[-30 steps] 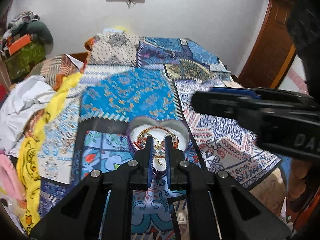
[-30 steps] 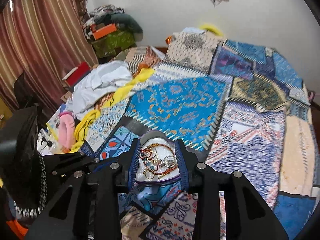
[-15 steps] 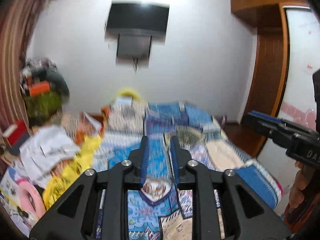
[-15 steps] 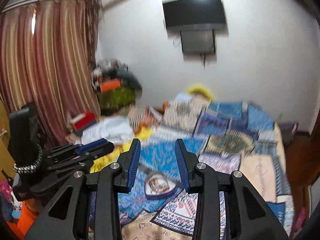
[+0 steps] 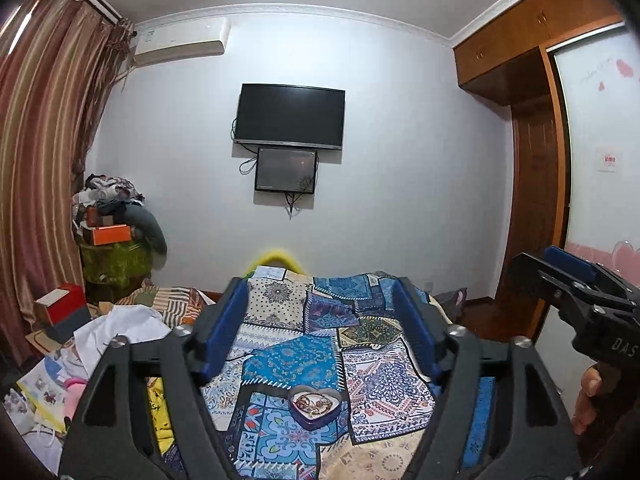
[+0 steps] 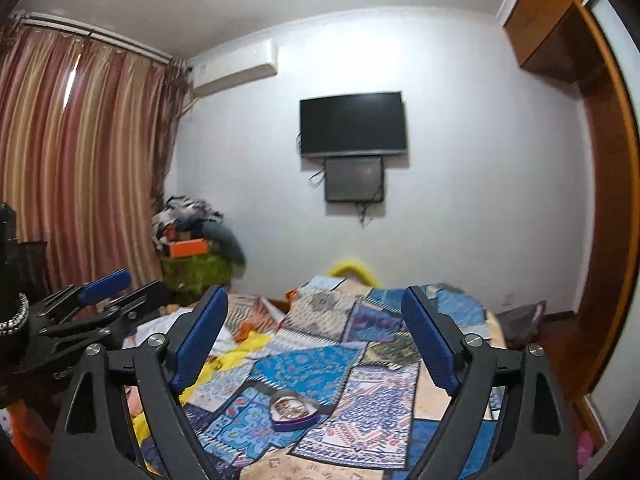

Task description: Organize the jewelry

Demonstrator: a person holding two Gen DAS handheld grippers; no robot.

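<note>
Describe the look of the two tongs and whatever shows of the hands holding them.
Both tongs, left and right, are matte black angular frames with silver screws and ribbed blue pads. White lettering reading DAS marks the right body. A bare hand grips it; a beaded bracelet circles the left wrist.

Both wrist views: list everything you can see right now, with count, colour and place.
Heart box: one, purple, on bed, jewelry inside.
Bedspread: one, blue patchwork, covering bed.
TV: one, black, on far wall.
Small screen: one, dark, under TV.
Air conditioner: one, white, high on wall.
Curtain: one, red-striped, left.
Clothes pile: one, mixed, left corner.
Wardrobe: one, wooden, right.
Left gripper: blue fingers open, above bed.
Right gripper: blue fingers open, above bed.
</note>
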